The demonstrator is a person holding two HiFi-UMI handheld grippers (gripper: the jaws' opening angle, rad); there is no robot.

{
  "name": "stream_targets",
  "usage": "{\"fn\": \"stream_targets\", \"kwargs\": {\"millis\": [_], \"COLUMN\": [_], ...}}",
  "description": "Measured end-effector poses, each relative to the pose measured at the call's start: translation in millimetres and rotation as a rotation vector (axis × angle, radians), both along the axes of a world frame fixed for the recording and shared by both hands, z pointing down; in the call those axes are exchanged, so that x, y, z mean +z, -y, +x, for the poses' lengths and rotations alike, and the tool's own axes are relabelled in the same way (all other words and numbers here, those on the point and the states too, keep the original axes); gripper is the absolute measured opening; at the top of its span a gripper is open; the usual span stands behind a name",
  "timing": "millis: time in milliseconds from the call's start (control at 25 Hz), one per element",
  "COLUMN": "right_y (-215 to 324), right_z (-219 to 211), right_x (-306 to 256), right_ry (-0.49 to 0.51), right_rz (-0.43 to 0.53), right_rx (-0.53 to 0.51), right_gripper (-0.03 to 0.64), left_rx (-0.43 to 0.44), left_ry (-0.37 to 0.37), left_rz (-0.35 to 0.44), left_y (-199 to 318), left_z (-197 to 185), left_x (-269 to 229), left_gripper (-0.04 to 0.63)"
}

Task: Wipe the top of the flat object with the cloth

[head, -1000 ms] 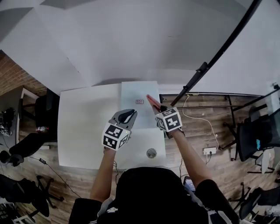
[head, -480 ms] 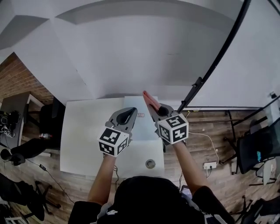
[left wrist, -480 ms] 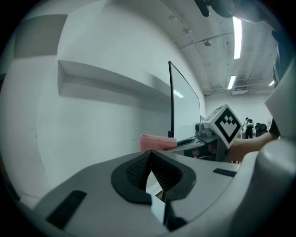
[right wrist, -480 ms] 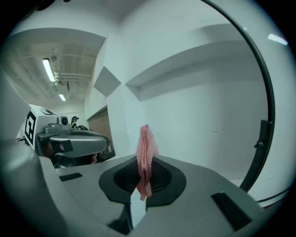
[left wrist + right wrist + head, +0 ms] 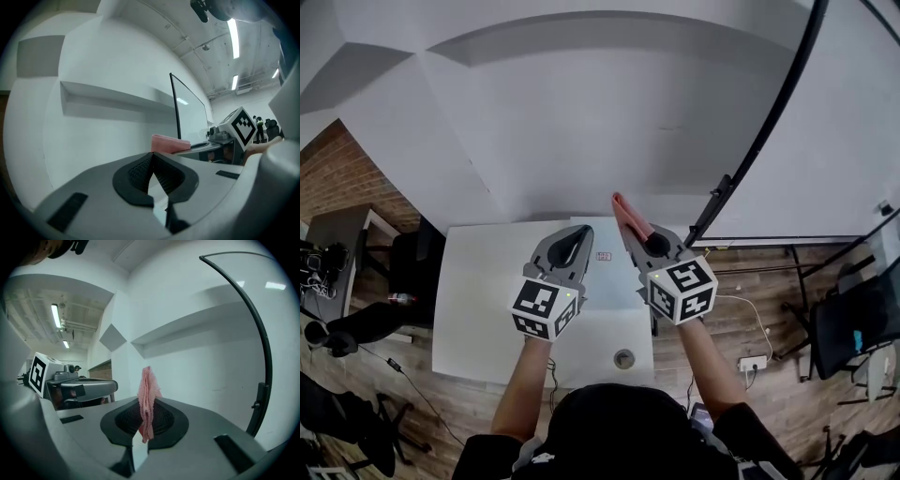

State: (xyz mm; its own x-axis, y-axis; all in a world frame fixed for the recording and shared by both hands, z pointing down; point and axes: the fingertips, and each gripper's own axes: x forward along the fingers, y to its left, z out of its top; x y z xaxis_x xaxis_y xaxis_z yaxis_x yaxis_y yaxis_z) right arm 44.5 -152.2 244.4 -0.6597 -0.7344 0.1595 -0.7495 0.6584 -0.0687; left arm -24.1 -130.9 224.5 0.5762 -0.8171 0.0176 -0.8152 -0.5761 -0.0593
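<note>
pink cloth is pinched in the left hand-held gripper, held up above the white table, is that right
Not quite. The pink cloth is pinched in the right hand-held gripper, not the left, as the right gripper view shows. The left hand-held gripper is shut with nothing in it. The cloth is indeed held up above the white table.

Pink cloth (image 5: 147,392). The left gripper (image 5: 151,161) and right gripper (image 5: 146,413) are grey with black ribbed pads (image 5: 136,173). Their marker cubes (image 5: 546,307) are white with black square patterns. White table (image 5: 478,281), pale flat object (image 5: 605,281) with a small red mark (image 5: 603,255), brown plank floor (image 5: 769,309).
</note>
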Motion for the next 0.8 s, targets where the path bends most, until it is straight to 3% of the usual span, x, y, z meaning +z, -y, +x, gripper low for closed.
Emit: {"fn": "stream_targets", "kwargs": {"millis": [800], "right_y": [-1.3], "right_z": [-3.9], "right_x": [-9.3], "right_ry": [0.016], "right_rz": [0.047], "right_rx": [-0.011], "right_gripper": [0.043], "left_rx": [-0.009], "left_ry": [-0.009], "left_rz": [0.033], "left_y": [2.7], "left_z": [0.0], "left_x": [-9.8], "left_gripper": [0.011]}}
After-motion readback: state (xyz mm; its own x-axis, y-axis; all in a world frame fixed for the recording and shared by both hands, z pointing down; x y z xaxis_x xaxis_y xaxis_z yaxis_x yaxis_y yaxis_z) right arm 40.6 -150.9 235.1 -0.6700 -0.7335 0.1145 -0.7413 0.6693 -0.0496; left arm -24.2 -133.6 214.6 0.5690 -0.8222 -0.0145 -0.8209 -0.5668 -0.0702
